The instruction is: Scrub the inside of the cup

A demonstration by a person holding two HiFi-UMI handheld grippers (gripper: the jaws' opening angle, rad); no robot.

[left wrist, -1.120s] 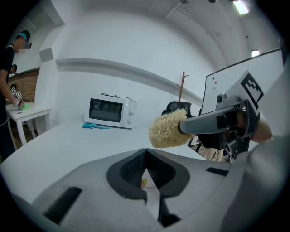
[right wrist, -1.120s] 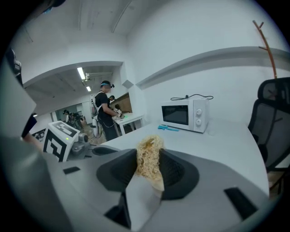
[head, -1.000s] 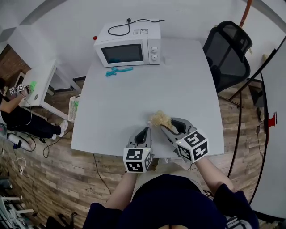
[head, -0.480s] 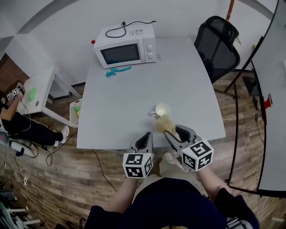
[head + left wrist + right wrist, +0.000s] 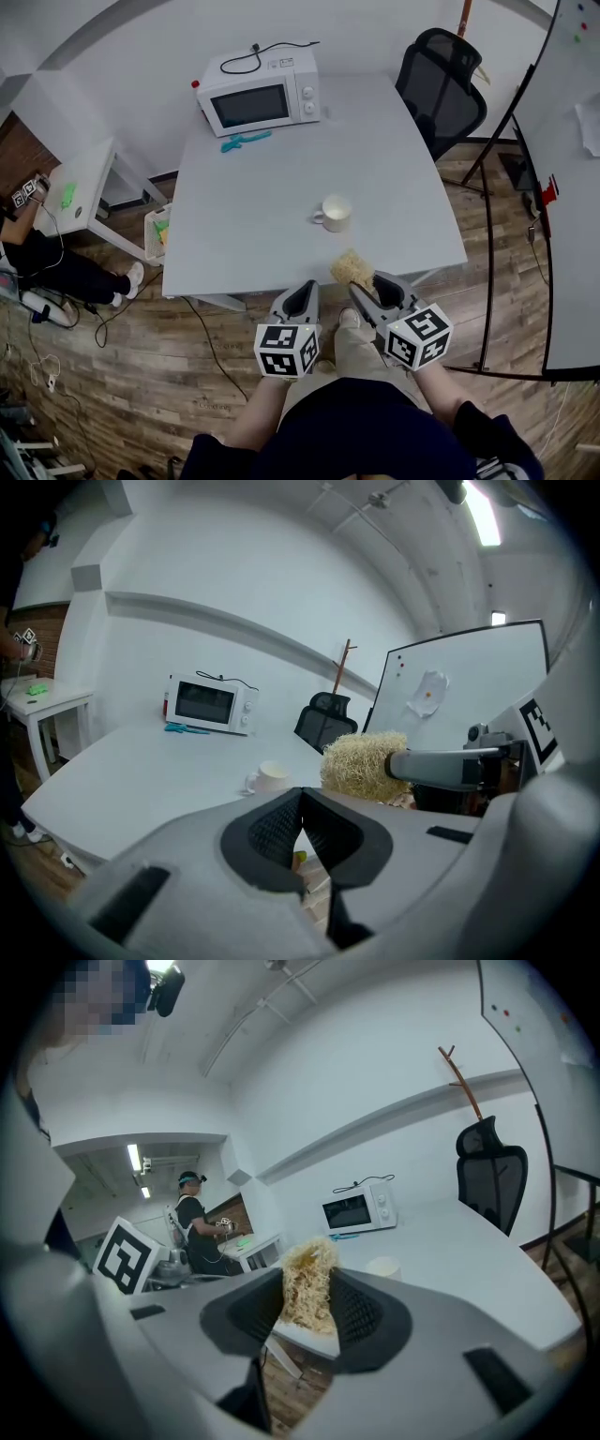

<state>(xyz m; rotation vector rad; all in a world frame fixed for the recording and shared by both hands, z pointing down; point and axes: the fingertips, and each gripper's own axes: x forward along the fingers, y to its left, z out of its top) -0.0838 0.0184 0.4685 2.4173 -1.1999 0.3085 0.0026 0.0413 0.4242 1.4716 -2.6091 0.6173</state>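
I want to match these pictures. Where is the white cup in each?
Head view: cup near the middle of the table.
Left gripper view: cup just left of centre.
Right gripper view: cup right of centre.
Shared landmark: the microwave, beyond the cup.

No word, brand or number is showing clearly enough to read. The label (image 5: 282,67) on top of the microwave (image 5: 258,103) is appearing only as tiny, illegible print, and the marker cubes (image 5: 286,349) are displaying black-and-white square patterns, not letters.
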